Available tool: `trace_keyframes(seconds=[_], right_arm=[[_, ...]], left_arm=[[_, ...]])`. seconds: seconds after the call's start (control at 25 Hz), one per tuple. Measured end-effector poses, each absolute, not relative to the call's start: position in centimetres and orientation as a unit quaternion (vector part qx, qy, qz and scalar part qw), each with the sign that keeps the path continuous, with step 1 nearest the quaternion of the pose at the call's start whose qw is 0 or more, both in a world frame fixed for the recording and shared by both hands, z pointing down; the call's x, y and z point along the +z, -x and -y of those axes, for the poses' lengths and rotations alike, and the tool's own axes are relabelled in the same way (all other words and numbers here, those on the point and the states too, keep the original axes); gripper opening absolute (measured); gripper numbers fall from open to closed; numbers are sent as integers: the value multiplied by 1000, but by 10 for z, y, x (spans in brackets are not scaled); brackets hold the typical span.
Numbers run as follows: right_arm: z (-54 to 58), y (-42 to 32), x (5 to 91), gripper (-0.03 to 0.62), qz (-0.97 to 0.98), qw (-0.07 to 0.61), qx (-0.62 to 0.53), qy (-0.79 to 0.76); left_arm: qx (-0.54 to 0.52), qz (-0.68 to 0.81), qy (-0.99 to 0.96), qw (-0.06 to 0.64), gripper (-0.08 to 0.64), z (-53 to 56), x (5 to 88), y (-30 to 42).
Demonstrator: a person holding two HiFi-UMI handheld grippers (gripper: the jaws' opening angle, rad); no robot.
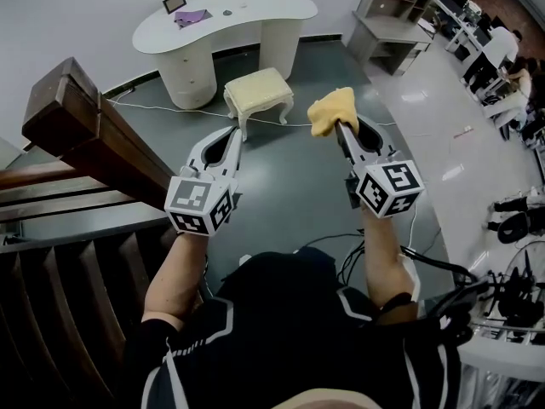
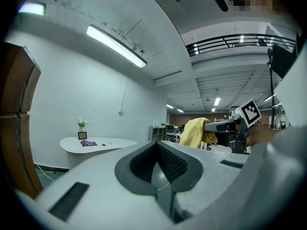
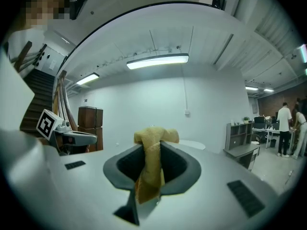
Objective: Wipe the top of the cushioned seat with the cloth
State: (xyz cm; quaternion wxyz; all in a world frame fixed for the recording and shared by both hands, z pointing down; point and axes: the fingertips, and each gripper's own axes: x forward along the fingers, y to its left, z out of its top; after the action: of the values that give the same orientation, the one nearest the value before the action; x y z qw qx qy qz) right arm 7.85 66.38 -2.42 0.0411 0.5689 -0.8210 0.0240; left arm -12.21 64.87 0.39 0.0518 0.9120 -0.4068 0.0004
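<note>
The cushioned seat [image 1: 258, 90] is a small cream stool on the grey floor, ahead of both grippers and some way beyond them. My right gripper [image 1: 339, 127] is shut on a yellow cloth [image 1: 332, 109], which bunches above its tips and is held in the air to the right of the stool. In the right gripper view the cloth [image 3: 150, 163] hangs pinched between the jaws of the right gripper [image 3: 152, 146]. My left gripper [image 1: 235, 135] is shut with nothing in it and points toward the stool. The left gripper [image 2: 157, 147] has its pads together.
A white curved desk [image 1: 223, 20] stands behind the stool with a purple cloth [image 1: 191, 16] and a small frame on it. A dark wooden stair rail [image 1: 85, 130] runs along my left. Cables [image 1: 358, 245] trail on the floor. Shelves [image 1: 393, 20] and seated people are at the far right.
</note>
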Motion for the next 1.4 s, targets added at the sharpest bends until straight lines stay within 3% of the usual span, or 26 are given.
trace_keyframes(seconds=[0.52, 1.4], right_arm=[[-617, -72, -11, 84, 830, 57, 26, -554], [-424, -199, -13, 84, 854, 20, 33, -518]], left_arm=[[9, 429, -902, 54, 5, -595, 19, 124], [23, 469, -881, 54, 5, -416, 12, 8]])
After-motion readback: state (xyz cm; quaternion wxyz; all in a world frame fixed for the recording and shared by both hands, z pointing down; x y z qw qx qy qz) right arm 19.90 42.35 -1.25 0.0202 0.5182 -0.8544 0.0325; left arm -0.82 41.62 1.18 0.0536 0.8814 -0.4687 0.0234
